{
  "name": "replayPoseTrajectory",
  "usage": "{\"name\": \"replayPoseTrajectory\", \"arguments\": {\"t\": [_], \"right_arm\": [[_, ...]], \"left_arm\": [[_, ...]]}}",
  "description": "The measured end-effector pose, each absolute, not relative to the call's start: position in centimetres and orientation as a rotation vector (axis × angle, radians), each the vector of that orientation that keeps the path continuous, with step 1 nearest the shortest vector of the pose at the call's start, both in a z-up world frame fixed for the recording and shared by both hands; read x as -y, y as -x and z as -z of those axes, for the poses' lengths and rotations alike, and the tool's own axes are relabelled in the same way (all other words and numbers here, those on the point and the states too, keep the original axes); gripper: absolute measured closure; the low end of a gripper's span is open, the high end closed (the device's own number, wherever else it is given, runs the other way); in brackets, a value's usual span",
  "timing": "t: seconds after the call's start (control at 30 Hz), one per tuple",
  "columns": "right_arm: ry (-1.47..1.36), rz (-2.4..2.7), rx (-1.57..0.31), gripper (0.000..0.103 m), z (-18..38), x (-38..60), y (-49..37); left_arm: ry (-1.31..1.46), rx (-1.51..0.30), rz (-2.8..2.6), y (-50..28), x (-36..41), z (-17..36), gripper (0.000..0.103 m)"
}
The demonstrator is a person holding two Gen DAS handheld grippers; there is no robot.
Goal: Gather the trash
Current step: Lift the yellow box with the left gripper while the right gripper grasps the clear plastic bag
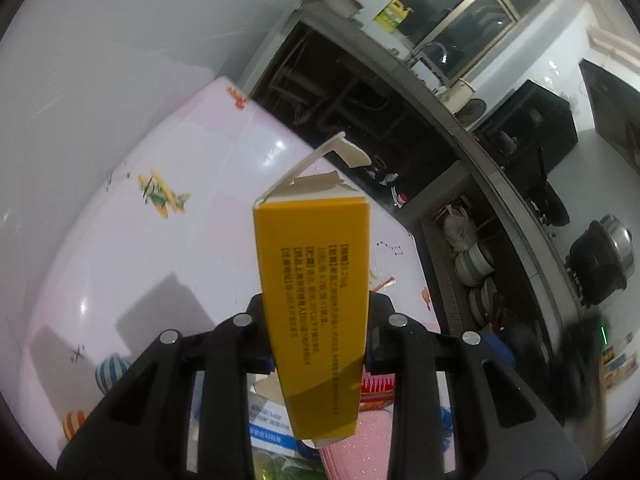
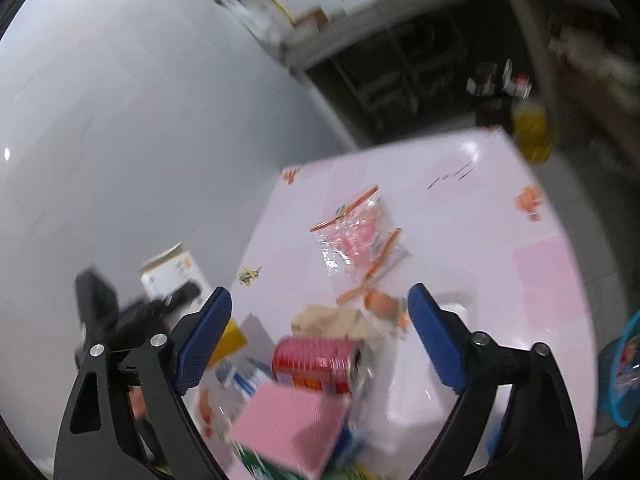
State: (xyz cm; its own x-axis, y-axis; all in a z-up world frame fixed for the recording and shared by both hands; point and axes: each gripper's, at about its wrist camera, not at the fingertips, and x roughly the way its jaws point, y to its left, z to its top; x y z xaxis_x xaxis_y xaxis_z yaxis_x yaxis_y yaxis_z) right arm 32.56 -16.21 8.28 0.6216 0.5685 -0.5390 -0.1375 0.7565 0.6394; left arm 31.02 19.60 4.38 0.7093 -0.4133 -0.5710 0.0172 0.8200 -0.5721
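A pale wall (image 1: 120, 40) is filling the frame's upper left, a dark window (image 1: 472, 12) is reflecting lamplight at top, and a grey counter (image 1: 460, 120) is curving down the right side.

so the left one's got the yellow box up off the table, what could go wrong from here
1. The left gripper pinches only the lower part of the yellow box. Its top flap hangs open, so the hollow carton could crush or twist out of the pads.
2. The right gripper is open above a loose pile: a red can, a pink pad and a clear wrapper. Closing there may catch several items, or push some off the table.
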Motion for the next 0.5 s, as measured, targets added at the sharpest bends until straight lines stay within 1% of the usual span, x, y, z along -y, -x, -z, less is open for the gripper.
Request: {"name": "replayPoseTrajectory", "arguments": {"t": [0.03, 0.23, 0.47, 0.5], "right_arm": [[-0.612, -0.422, -0.839, 0.022, -7.8, 16.3, -34.5], [-0.613, -0.362, -1.025, 0.023, -4.4, 15.3, -44.8], [-0.701, -0.337, -1.165, 0.023, 0.9, 14.7, -51.0], [-0.705, -0.34, -1.183, 0.025, 1.5, 14.5, -51.5]], "left_arm": [[0.558, -0.746, 0.257, -31.0, -19.5, -4.4, 0.076], [0.525, -0.738, 0.262, -31.0, -19.6, -4.4, 0.076], [0.523, -0.767, 0.295, -31.5, -19.5, -3.4, 0.076], [0.522, -0.769, 0.301, -31.6, -19.4, -3.2, 0.076]]}}
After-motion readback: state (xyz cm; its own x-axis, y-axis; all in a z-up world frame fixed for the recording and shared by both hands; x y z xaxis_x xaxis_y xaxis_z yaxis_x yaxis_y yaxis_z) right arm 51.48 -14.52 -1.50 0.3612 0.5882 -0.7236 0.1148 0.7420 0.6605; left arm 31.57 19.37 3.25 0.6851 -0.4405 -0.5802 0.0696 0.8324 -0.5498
